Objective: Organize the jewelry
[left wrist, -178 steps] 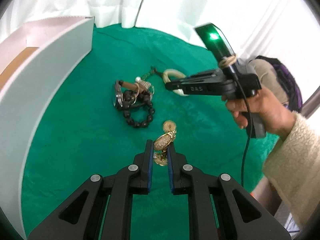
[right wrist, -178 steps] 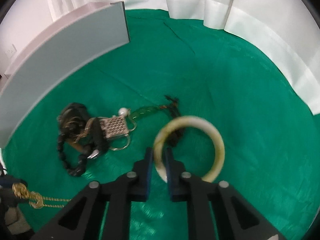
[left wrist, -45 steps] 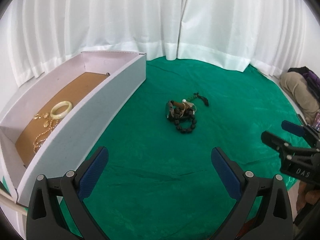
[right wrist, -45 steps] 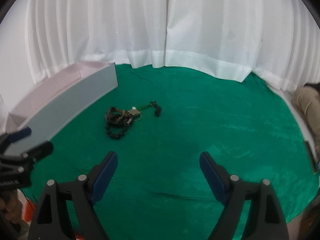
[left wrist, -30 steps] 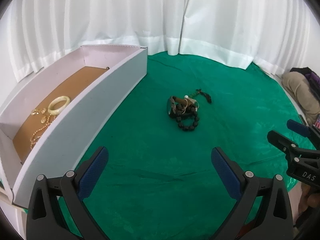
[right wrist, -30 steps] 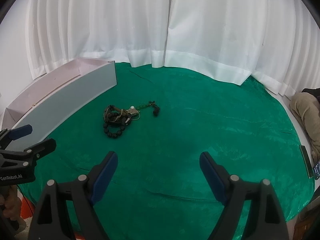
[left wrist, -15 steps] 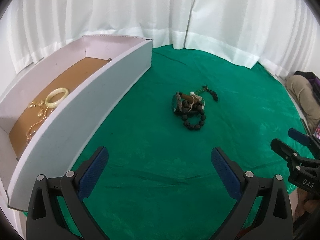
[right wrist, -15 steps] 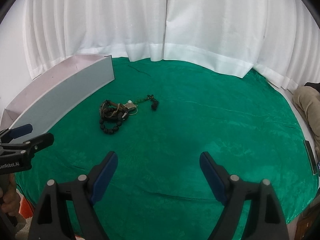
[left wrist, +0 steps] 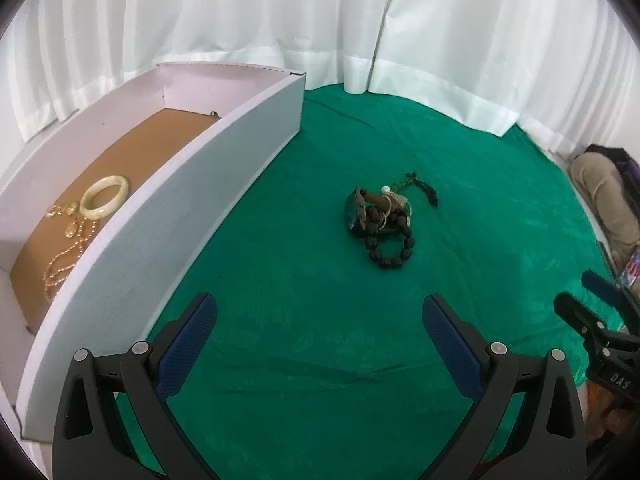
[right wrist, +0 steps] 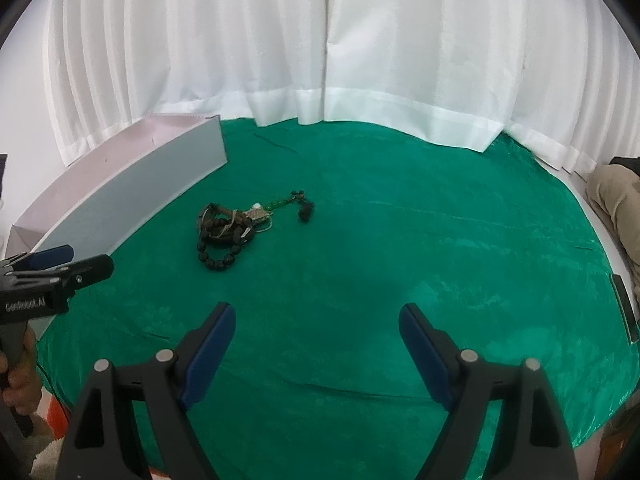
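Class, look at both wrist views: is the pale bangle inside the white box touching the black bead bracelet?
Apart. The left wrist view shows the pale bangle inside the white box, the black bead bracelet out on the green cloth.

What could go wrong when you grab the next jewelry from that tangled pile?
The black bead bracelet, watch and green beaded strand lie knotted in one heap on the green cloth, so lifting one may drag the others along. A dangling piece could snag on the white box wall or fall short of it. The open left gripper might also pinch the cloth.
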### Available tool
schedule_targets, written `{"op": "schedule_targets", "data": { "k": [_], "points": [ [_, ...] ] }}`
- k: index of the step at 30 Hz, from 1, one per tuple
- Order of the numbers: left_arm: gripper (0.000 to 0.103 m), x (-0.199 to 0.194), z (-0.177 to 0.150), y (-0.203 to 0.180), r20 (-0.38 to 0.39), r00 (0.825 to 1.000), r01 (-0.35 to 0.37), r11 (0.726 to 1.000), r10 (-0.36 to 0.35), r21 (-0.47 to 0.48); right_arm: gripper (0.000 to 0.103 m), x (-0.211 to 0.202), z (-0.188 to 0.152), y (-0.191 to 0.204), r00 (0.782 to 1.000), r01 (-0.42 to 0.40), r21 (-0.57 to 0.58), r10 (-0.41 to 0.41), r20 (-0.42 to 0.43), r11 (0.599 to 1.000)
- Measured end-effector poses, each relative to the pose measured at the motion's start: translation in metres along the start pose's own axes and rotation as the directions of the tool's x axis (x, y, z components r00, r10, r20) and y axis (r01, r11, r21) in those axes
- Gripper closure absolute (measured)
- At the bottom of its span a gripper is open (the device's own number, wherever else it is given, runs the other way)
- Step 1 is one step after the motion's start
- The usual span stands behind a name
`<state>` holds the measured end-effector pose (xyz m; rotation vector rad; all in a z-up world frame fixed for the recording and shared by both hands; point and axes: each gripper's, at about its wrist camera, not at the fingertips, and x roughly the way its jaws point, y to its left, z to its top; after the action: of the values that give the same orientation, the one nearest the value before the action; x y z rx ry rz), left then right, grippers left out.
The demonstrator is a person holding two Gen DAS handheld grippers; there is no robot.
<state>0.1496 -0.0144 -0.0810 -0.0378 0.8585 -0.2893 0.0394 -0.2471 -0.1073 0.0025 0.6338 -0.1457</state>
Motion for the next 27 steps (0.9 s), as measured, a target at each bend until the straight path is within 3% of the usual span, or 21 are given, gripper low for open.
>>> {"op": "schedule_targets", "data": {
  "k": [4,8,14,16,21,23,24,25,26,27],
  "points": [
    [0.001,0.014,0.013,0.007,-0.037,0.996,0.081,0.996,-0.082,-0.022,0.017,0.003,-0.001,-0.010,1.000,0.009,0.024,-0.009,-0.008,1.000],
    [0.001,0.042,0.030,0.001,-0.094,0.981,0.169,0.985,-0.171,-0.025,0.017,0.006,-0.004,-0.011,1.000,0.005,0.034,-0.004,-0.023,0.999],
    [0.006,0.085,0.058,-0.014,-0.097,0.984,0.153,0.988,-0.150,0.019,0.017,0.007,-0.005,-0.007,1.000,-0.008,0.015,0.008,-0.028,1.000],
    [0.021,0.099,0.064,-0.016,-0.109,0.984,0.147,0.989,-0.144,0.019,0.017,0.008,-0.005,-0.006,0.999,-0.012,0.012,0.012,-0.033,1.000],
    [0.027,0.129,0.079,-0.009,-0.136,0.978,0.153,0.988,-0.156,-0.029,0.017,0.009,-0.005,-0.008,0.999,-0.010,0.014,0.011,-0.038,1.000],
    [0.037,0.140,0.083,-0.009,-0.151,0.971,0.182,0.982,-0.187,-0.043,0.017,0.011,-0.005,-0.008,0.999,-0.010,0.019,0.011,-0.042,1.000],
    [0.048,0.147,0.084,-0.009,-0.173,0.963,0.204,0.978,-0.209,-0.048,0.017,0.011,-0.006,-0.009,0.999,-0.011,0.021,0.012,-0.043,1.000],
    [0.067,0.154,0.084,-0.010,-0.199,0.953,0.220,0.974,-0.226,-0.053,0.017,0.012,-0.006,-0.009,0.999,-0.012,0.023,0.013,-0.046,1.000],
    [0.079,0.160,0.083,-0.010,-0.226,0.944,0.233,0.971,-0.241,-0.061,0.017,0.013,-0.007,-0.009,0.999,-0.012,0.023,0.013,-0.048,1.000],
    [0.084,0.161,0.082,-0.010,-0.231,0.943,0.232,0.971,-0.241,-0.062,0.017,0.012,-0.007,-0.009,0.999,-0.010,0.022,0.011,-0.048,1.000]
  ]
}}
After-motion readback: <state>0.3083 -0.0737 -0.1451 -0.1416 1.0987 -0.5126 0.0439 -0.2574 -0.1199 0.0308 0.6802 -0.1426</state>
